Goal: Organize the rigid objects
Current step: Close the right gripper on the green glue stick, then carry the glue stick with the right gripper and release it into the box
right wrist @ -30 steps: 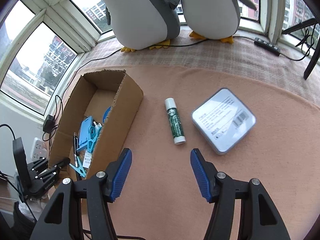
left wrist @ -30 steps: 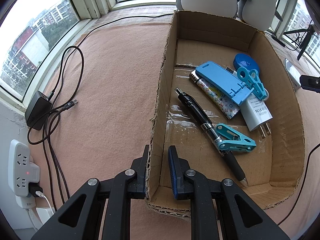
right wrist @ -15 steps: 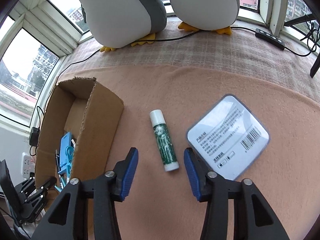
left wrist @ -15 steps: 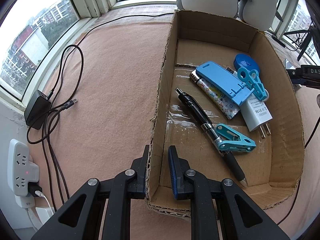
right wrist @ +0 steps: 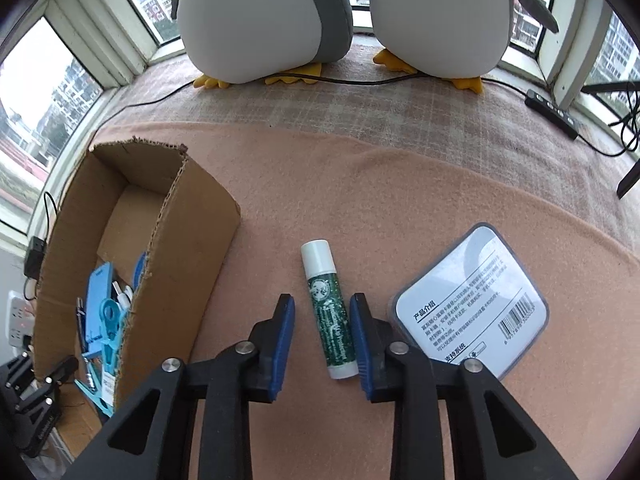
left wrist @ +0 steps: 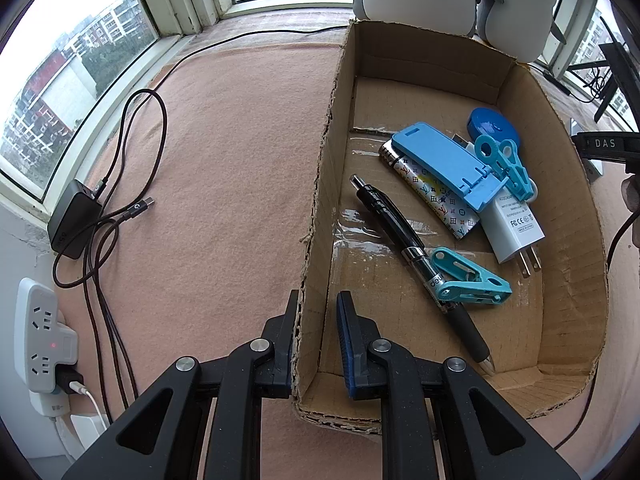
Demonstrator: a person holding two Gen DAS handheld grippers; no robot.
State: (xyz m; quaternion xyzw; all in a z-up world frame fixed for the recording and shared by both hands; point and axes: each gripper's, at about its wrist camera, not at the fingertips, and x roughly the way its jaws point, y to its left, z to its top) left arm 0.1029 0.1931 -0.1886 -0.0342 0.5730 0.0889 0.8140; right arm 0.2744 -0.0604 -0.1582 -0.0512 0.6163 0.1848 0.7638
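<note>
A green lip balm stick [right wrist: 329,312] with a white cap lies on the pink cloth. My right gripper [right wrist: 322,343] straddles it with the jaws partly open, one finger on each side, not gripping it. A square silver tin [right wrist: 470,302] lies just right of it. My left gripper [left wrist: 316,346] is shut on the left wall of the cardboard box [left wrist: 316,208], near its front corner. The box [right wrist: 176,264] holds a black pen [left wrist: 416,256], teal clips [left wrist: 470,276], a blue stand [left wrist: 444,164], a white charger [left wrist: 514,228] and a patterned case [left wrist: 432,196].
Two plush penguins [right wrist: 344,12] stand at the back by the windows. A black adapter [left wrist: 74,220] with cables and a white power strip [left wrist: 42,344] lie left of the box. A black cable [right wrist: 360,80] crosses the far cloth.
My right gripper has moved forward and down over the lip balm and its jaws have narrowed around it. My left gripper has stayed clamped on the box wall.
</note>
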